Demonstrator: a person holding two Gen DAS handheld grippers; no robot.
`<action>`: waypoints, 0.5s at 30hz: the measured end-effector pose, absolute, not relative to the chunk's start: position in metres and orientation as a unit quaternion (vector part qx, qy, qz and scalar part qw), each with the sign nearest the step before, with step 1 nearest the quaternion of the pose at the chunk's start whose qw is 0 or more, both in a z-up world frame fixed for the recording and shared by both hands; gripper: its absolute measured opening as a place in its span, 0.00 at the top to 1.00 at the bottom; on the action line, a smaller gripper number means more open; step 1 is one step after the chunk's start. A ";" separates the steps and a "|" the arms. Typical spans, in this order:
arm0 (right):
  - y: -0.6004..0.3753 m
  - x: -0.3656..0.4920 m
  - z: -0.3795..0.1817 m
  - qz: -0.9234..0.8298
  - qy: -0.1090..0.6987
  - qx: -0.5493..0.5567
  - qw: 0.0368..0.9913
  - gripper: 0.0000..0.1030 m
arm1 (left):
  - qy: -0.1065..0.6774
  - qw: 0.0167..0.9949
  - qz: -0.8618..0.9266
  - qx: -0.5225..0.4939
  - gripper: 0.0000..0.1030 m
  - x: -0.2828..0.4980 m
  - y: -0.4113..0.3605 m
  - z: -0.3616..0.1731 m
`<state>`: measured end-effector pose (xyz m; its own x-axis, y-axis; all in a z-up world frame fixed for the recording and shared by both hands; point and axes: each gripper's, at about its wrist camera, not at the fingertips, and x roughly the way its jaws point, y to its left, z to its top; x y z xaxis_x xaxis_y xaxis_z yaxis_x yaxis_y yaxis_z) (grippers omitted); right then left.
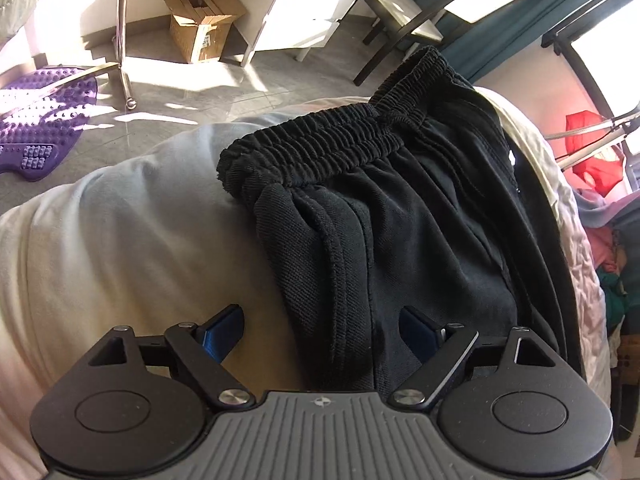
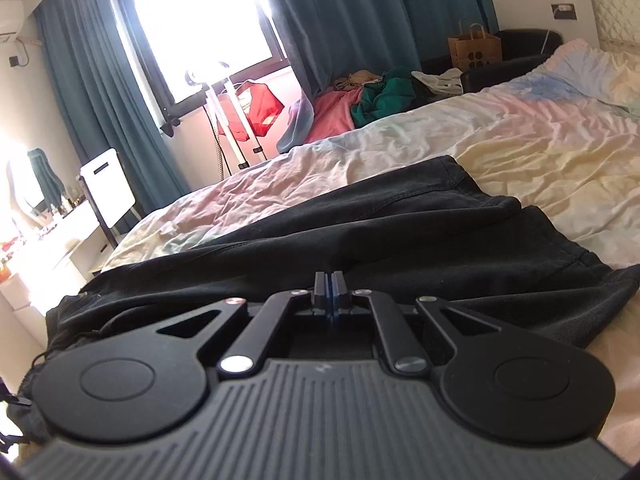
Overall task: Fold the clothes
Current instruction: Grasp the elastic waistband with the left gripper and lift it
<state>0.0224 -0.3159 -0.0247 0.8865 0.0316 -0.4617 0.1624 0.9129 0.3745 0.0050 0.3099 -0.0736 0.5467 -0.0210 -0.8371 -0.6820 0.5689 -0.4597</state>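
Black shorts [image 1: 400, 216] with a gathered elastic waistband [image 1: 320, 140] lie on the pale bed sheet [image 1: 140, 240]. My left gripper [image 1: 320, 332] is open and straddles the near left edge of the shorts; nothing is between its blue pads. In the right wrist view the same shorts [image 2: 360, 232] spread across the bed [image 2: 520, 140]. My right gripper [image 2: 329, 286] is shut low over the dark fabric; whether cloth is pinched between its tips I cannot tell.
The bed edge drops to a grey tiled floor [image 1: 200, 80] with a purple mat [image 1: 40, 120], a cardboard box [image 1: 200, 20] and a chair [image 1: 400, 8]. A pile of clothes [image 2: 360, 104], a paper bag [image 2: 474, 50] and a drying rack [image 2: 232, 120] stand beyond the bed.
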 end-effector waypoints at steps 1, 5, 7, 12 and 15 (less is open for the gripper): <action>-0.321 0.022 -0.025 -0.037 0.236 0.218 0.946 0.95 | 0.415 0.781 0.207 -0.418 0.21 0.005 0.308 -0.073; -0.345 0.021 -0.028 -0.053 0.236 0.266 0.933 0.95 | 0.345 0.812 0.155 -0.444 0.29 -0.005 0.295 -0.063; -0.362 0.017 -0.030 -0.066 0.230 0.297 0.924 0.95 | 0.316 0.820 0.144 -0.456 0.29 -0.009 0.291 -0.061; -0.419 0.006 -0.044 -0.128 0.213 0.395 0.884 0.94 | 0.296 0.801 0.149 -0.498 0.27 -0.014 0.296 -0.070; -0.449 0.002 -0.061 -0.181 0.217 0.436 0.854 0.94 | 0.321 0.779 0.162 -0.513 0.30 -0.012 0.303 -0.084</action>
